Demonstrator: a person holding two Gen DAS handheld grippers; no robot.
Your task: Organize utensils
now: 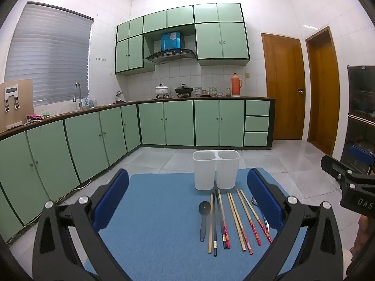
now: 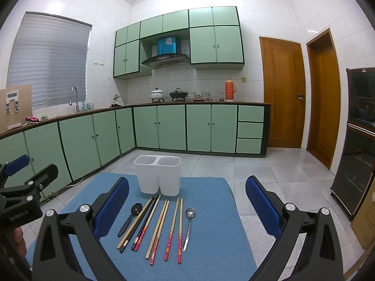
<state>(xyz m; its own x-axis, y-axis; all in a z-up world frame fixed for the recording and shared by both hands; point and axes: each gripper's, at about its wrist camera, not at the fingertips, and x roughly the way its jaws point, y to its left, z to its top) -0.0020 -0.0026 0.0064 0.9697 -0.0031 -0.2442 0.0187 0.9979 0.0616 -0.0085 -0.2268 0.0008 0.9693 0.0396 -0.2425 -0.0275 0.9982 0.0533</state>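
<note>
Eight chopsticks (image 2: 161,224), two spoons lie before white holder (image 2: 157,175); both jaws wide, empty.

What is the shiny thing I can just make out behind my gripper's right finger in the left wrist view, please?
Observer: It is a metal spoon. The right wrist view shows all of it, lying at the right end of the row on the blue mat with its bowl toward the white holder.
Operator: Thank you. Does it touch the nearest chopstick?
Observer: No. A narrow strip of mat shows between it and the red-tipped chopstick beside it.
Operator: And is the right gripper holding anything?
Observer: No. The right gripper is open, with nothing between its fingers.
</note>
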